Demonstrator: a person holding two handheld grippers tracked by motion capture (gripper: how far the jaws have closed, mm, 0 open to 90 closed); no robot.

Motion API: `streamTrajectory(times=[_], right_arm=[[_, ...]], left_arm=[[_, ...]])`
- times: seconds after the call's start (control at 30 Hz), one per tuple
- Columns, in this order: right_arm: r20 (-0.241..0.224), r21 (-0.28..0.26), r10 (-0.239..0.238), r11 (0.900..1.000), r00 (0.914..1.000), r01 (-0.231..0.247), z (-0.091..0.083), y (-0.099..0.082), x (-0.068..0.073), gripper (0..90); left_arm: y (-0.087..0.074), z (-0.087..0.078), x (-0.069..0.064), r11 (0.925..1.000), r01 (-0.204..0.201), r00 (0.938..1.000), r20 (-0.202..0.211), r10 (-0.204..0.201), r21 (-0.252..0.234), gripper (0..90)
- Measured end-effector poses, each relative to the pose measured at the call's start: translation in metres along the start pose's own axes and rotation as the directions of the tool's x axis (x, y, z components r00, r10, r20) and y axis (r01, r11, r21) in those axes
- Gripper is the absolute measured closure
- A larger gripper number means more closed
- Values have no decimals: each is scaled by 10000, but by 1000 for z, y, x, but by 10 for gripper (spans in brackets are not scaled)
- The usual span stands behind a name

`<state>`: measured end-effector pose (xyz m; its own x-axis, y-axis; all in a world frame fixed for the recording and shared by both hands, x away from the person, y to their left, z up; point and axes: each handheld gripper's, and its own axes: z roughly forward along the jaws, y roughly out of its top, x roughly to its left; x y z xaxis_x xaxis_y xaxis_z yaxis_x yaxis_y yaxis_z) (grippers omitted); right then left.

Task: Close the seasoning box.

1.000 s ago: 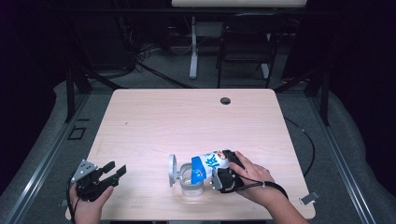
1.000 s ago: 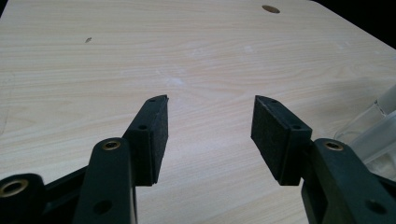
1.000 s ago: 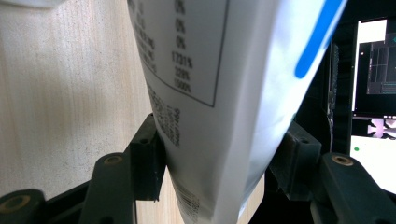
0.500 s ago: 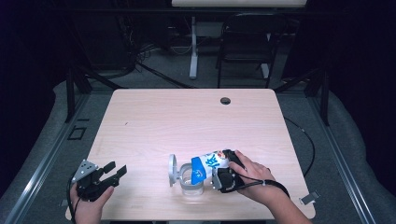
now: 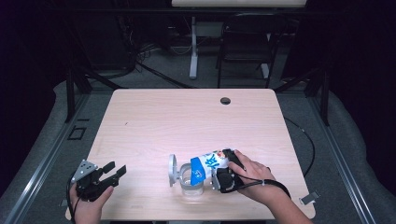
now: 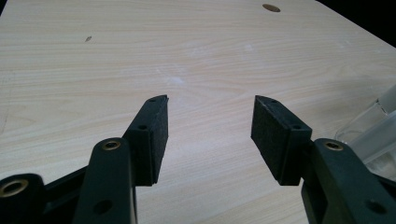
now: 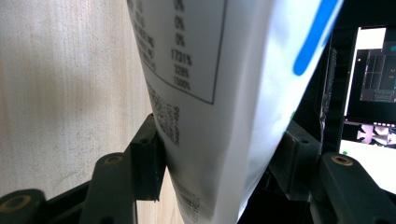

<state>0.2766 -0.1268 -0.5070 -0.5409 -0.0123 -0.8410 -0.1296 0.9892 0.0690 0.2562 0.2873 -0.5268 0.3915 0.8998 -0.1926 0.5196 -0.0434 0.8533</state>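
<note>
High view: right gripper (image 5: 223, 173) clamped on a tilted pouch (image 5: 208, 164), its mouth over a clear jar (image 5: 190, 181) near the tabletop (image 5: 187, 121) front edge; lid (image 5: 173, 170) just left of jar. Left gripper (image 5: 103, 176) far left of jar, jaws apart.

Left gripper view: jaws wide, nothing between; jar (image 6: 373, 133) at right.

Right gripper view: jaws pressed against pouch (image 7: 219, 93) sides.

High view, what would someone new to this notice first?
Near the table's front edge, the right gripper is clamped on a white and blue packet, tipped on its side over a clear lidded container. At the front left corner, the left gripper rests with its jaws apart and nothing between them. A small dark hole marks the far edge.
</note>
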Motion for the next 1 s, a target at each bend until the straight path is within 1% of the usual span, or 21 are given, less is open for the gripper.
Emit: streamTrajectory(times=[0.1,0.2,0.23,0.27,0.4,0.43,0.47,0.53,0.6,0.63,0.7,0.73,0.77,0.83,0.9,0.97,1.0], right_arm=[[45,56,-102,9999,9999,102,-1,1,0,439],[70,76,-91,9999,9999,91,-1,1,0,439],[84,212,-198,9996,9998,196,-2,2,-1,439],[94,146,-150,9998,9998,149,-2,2,0,439],[103,191,-173,9997,9998,171,-2,2,0,439],[189,116,-266,9996,9995,263,-2,2,0,439],[164,186,-251,9995,9996,248,-2,2,0,439],[229,292,-392,9988,9990,385,-4,3,-1,440],[197,196,-316,9993,9993,312,-3,3,0,439],[237,252,-365,9990,9991,359,-4,3,0,440],[295,173,-404,9991,9987,399,-3,3,0,440],[314,298,-533,9982,9981,524,-4,4,-1,440],[347,275,-583,9980,9977,574,-4,4,-1,440],[338,185,-541,9984,9980,535,-4,3,0,441],[321,337,-535,9981,9981,524,-5,4,0,441],[320,346,-537,9980,9980,526,-6,4,0,441],[375,246,-607,9979,9975,598,-5,4,0,441]], left_arm=[[0,1,-1,10000,-43,10000,2,43,29,468],[0,1,-1,10000,-40,10000,7,40,27,468],[0,0,-1,10000,-24,10000,6,24,5,468],[0,0,-1,10000,-24,10000,6,24,5,468],[0,0,0,10000,-23,10000,-3,23,-6,469],[0,0,0,10000,-12,10000,-3,12,-6,469],[0,0,0,10000,-12,10000,-3,12,-7,469],[0,0,0,10000,-17,10000,-2,17,-10,469],[0,0,0,10000,-20,10000,-4,20,-8,469],[0,0,0,10000,-23,10000,-3,23,-12,469],[1,-1,0,10000,-19,10000,-3,19,-12,469],[0,0,0,10000,-16,10000,-9,16,-2,469],[0,0,0,10000,-17,10000,-4,17,-8,469],[0,0,0,10000,-14,10000,-3,14,-9,468],[0,0,0,10000,-13,10000,9,13,-18,468],[0,0,0,10000,-14,10000,-2,14,-8,468],[0,0,0,10000,-14,10000,-2,14,-8,469]])
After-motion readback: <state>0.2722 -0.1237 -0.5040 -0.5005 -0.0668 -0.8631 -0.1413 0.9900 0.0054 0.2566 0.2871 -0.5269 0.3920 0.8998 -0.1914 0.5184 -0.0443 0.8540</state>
